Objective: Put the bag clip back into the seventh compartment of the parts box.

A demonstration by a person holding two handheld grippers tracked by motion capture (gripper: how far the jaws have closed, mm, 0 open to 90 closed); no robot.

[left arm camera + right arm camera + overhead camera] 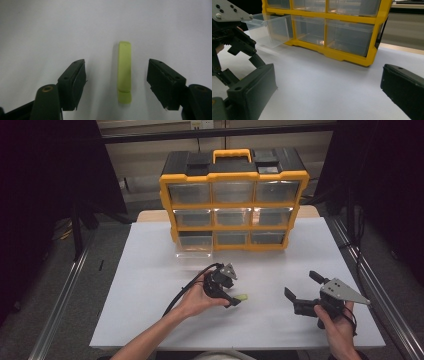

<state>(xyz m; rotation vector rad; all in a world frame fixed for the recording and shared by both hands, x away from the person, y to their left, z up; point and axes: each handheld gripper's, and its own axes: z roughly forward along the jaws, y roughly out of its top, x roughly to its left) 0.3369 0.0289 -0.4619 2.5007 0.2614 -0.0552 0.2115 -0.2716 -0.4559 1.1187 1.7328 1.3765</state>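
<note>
A small yellow-green bar (242, 297) lies flat on the white sheet (150, 270), a little in front of the table's middle. In the left gripper view the bar (124, 72) runs lengthwise between the two black jaws. A gap of bare sheet shows on each side of it, so neither pad touches it. My left gripper (235, 301) points down at the bar and is open around it. My right gripper (301, 285) rests low at the front right. It is open, with nothing between its fingers, and faces the organizer (324, 25).
A yellow-and-black drawer organizer (234, 205) with clear drawers stands at the back centre. Its bottom-left drawer (194, 245) is pulled out over the sheet. Metal rails run along both sides of the table.
</note>
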